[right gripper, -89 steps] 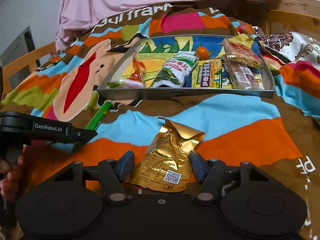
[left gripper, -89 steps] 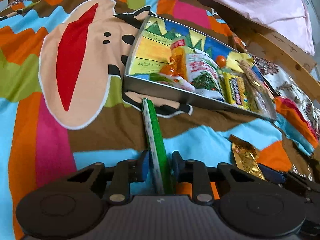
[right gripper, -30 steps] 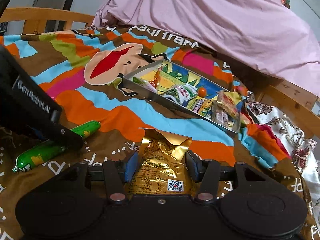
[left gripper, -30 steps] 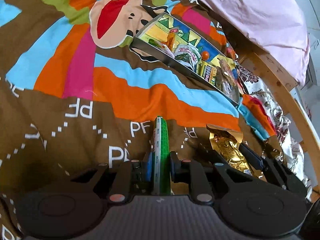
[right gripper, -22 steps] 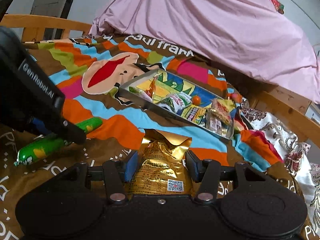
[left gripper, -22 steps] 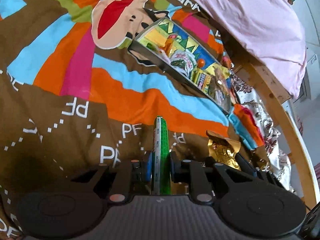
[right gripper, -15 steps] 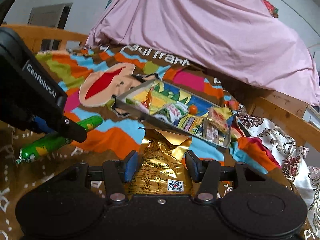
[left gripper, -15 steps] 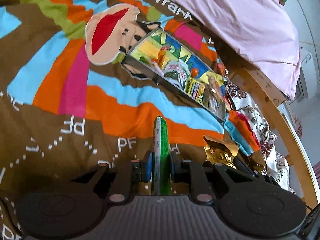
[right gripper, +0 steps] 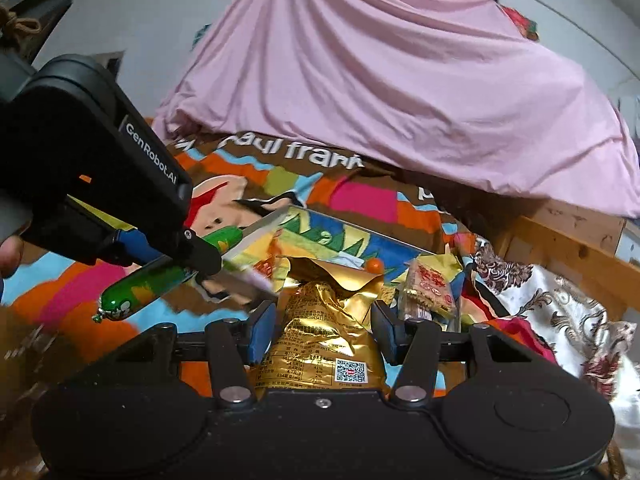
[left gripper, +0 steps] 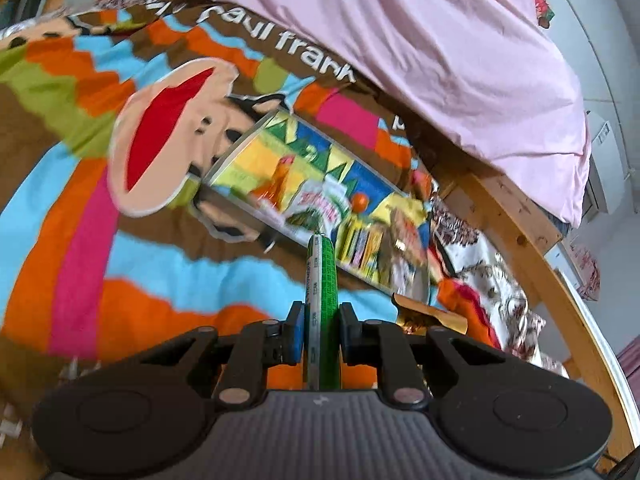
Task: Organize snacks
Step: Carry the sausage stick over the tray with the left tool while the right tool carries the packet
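Note:
My left gripper is shut on a green sausage stick, which juts forward towards the snack tray. In the right wrist view the left gripper hangs at the left, carrying the green sausage in the air just before the tray's left corner. My right gripper is shut on a gold foil packet, with the pads pressing both its sides. The packet's top also peeks into the left wrist view. Several snack packs and a small orange ball lie in the tray.
The tray rests on a bright cartoon blanket. A pink sheet is heaped behind it. A wooden bed rail runs along the right, with a floral cloth beside it. A hand shows at the left edge.
Both grippers have risen and moved in towards the tray, which now looks larger and nearer. The sausage and the gold packet stay gripped as before.

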The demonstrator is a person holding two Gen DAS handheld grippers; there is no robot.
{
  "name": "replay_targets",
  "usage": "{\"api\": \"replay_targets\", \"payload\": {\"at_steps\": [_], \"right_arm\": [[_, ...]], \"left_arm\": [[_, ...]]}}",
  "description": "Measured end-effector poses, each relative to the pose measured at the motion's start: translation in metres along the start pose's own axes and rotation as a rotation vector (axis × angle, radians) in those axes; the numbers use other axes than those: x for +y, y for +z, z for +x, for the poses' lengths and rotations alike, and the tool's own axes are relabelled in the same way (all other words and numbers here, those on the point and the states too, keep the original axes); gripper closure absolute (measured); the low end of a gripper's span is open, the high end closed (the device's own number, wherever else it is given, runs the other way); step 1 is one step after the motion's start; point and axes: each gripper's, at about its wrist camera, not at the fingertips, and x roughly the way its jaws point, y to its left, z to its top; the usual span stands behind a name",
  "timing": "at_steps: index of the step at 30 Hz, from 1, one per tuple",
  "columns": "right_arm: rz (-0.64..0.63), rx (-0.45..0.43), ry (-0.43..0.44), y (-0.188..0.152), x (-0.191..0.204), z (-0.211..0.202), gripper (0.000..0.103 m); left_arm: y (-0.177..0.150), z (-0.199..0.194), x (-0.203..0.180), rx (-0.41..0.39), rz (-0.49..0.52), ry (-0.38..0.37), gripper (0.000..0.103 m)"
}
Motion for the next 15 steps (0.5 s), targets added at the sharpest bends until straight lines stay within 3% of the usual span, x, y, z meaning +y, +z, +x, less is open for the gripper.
{"api": "replay_targets", "payload": {"at_steps": [15], "right_arm": [[0.123, -0.067, -0.049, 0.014, -0.055, 0.132, 0.049]], "left_arm": [[0.072, 0.108, -0.030, -0.017, 0.085, 0.006, 0.084]]}}
